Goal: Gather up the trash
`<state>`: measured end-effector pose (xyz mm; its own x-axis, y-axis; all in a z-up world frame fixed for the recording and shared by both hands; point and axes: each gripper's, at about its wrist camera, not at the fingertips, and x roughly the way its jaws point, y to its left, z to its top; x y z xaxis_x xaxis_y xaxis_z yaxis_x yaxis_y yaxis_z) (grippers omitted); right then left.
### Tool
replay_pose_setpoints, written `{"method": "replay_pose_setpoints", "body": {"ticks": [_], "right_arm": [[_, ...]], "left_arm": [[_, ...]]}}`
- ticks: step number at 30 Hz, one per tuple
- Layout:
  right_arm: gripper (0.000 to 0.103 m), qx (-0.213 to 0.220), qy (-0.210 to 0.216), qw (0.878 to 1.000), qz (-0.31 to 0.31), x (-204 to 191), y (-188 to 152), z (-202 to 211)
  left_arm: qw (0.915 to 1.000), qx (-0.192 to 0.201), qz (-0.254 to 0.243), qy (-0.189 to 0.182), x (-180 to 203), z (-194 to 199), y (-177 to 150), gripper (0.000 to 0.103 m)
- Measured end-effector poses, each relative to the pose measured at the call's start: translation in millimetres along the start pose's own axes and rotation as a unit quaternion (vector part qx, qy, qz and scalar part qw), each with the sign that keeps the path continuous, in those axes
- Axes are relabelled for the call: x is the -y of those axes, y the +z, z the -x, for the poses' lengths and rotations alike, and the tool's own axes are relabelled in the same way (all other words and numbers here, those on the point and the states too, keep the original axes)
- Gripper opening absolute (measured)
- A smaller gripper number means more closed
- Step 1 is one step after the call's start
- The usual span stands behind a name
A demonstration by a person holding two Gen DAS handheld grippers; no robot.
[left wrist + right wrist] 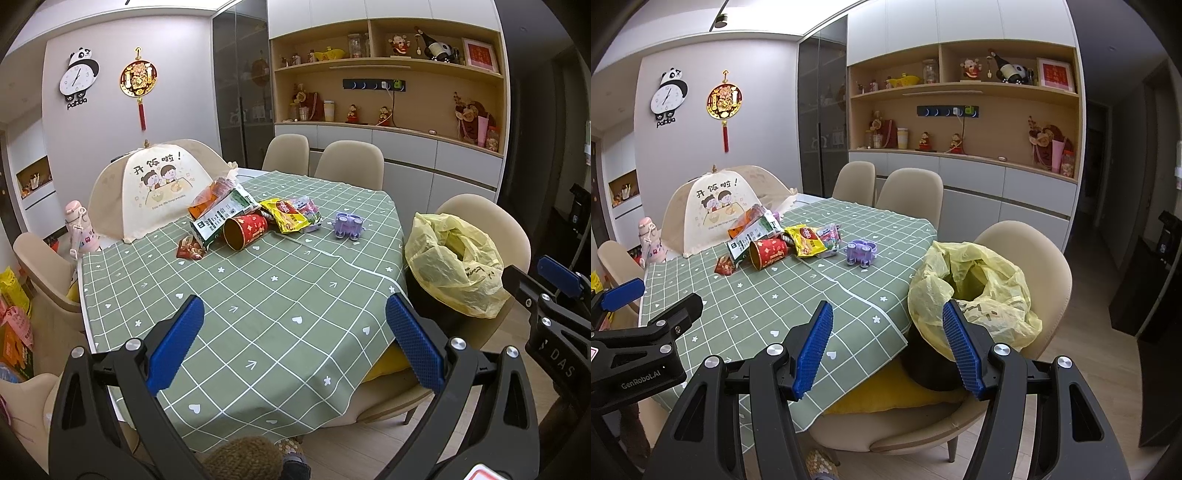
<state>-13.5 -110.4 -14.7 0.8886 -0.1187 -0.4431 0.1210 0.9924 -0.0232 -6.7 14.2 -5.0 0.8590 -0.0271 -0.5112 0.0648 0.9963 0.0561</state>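
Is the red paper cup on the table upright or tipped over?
Tipped over. The red paper cup lies on its side on the green tablecloth, its open mouth facing the camera.

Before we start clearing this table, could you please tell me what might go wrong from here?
1. The red paper cup lies on its side in the litter pile, so it may roll when a gripper nudges it.
2. The purple toy sits right beside the yellow wrapper and could be taken for trash.
3. The yellow bag lines a bin perched on a chair, with its mouth partly slumped; dropped pieces may miss, or a bump may tip it.
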Motion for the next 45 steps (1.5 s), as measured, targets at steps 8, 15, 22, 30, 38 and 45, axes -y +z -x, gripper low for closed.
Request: {"method": "replay_pose_setpoints", "body": {"ticks": [8,15,22,30,38,45], "right_arm": [[0.059,0.0,0.0,1.0,0.001,-0.4,-0.3,0.0],[0.059,-0.005,0.0,1.0,-0.002,1.1,0.2,-5.8],[0.059,-0.024,0.004,1.0,-0.005,1.9,6.1,-35.9],[0.059,-0.058,0.013,0.998,0.01,-14.6,19.2,-104.9],[0.059,-0.101,0.036,0.994,0.021,-46.3,40.4,-196.6],[0.059,-0.151,0.023,0.988,0.034,-66.7,61.8,-274.8]], "left_arm": [[1.0,0.0,0.001,0.001,-0.6,-1.0,0.0,0.095],[0.9999,-0.01,0.004,0.003,-5.8,-9.4,0.7,0.095],[0.9991,-0.042,0.011,0.002,-17.3,-37.7,3.0,0.095],[0.9961,-0.085,0.019,-0.009,-41.6,-95.7,15.3,0.095],[0.9902,-0.131,0.041,-0.027,-90.7,-181.8,38.7,0.095],[0.9864,-0.148,0.035,-0.061,-127.5,-269.9,73.8,0.095]]}}
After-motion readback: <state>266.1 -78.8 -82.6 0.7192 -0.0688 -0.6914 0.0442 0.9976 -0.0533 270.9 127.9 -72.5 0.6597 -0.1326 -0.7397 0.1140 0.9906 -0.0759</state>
